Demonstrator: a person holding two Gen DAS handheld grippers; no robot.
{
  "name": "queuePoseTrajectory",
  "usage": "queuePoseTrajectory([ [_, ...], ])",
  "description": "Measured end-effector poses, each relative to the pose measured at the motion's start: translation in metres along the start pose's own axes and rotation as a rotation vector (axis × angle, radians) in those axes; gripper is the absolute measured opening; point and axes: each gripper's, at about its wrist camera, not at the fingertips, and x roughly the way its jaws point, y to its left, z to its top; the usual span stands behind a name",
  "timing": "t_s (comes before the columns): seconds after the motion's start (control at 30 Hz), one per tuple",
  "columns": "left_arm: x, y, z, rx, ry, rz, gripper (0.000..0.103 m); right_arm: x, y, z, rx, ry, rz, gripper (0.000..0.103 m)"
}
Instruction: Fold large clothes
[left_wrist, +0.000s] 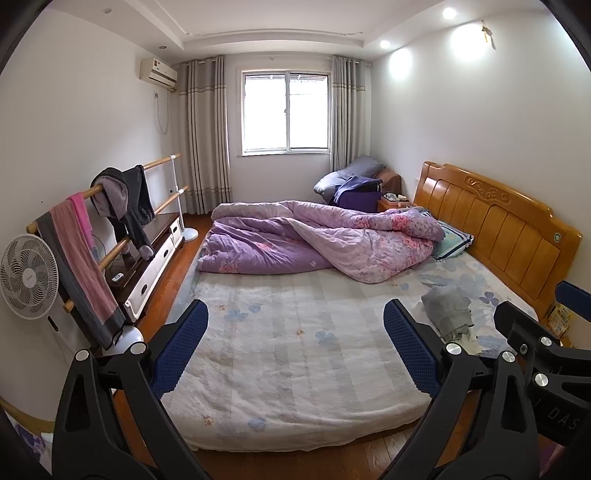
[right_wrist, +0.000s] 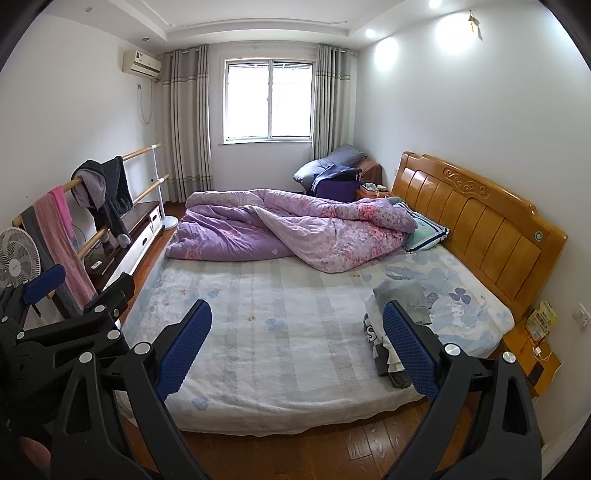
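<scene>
A bright bedroom: window at twelve o'clock, carved honey-coloured wooden headboard (right_wrist: 476, 225) running along the right, and a wide mattress under a pale floral-print bed sheet (left_wrist: 280, 332) filling the middle. A crumpled purple floral quilt (left_wrist: 314, 240) lies heaped across the far half of the bed, well clear of the working area.

The task's thing sits at about three o'clock on the sheet: a small rumpled pile of grey and white clothes (right_wrist: 399, 306), near the right edge of the mattress, partly hidden behind the right gripper's finger. How many garments are in it, I cannot tell.

The left gripper (left_wrist: 295, 347), black frame with blue textured pads, hangs above the near edge of the bed, jaws wide apart and holding nothing. The right gripper (right_wrist: 297, 347) is the same: fingers spread, empty, hovering over the foot of the mattress with the pile just past its right pad.

So the step in hand looks like the first reach. To do it well, I'd judge: go for the top garment only, pinch at an edge or shoulder seam, not the middle of the bunch, and lift high enough for it to hang free. Then carry it toward nine o'clock, where bare sheet gives room to spread it flat, both grippers taking opposite corners.
</scene>
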Motion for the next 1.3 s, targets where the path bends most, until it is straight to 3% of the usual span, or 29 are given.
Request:
queuePoseTrajectory([
  [0.4,0.001,0.016,0.002,-0.008,0.001,0.004,0.096,0.005,0.021,0.006,-0.008,-0.004,-0.008,0.091],
  [1.3,0.004,0.025,0.003,-0.012,0.004,0.006,0.096,0.009,0.016,0.002,-0.007,0.005,-0.018,0.091],
])
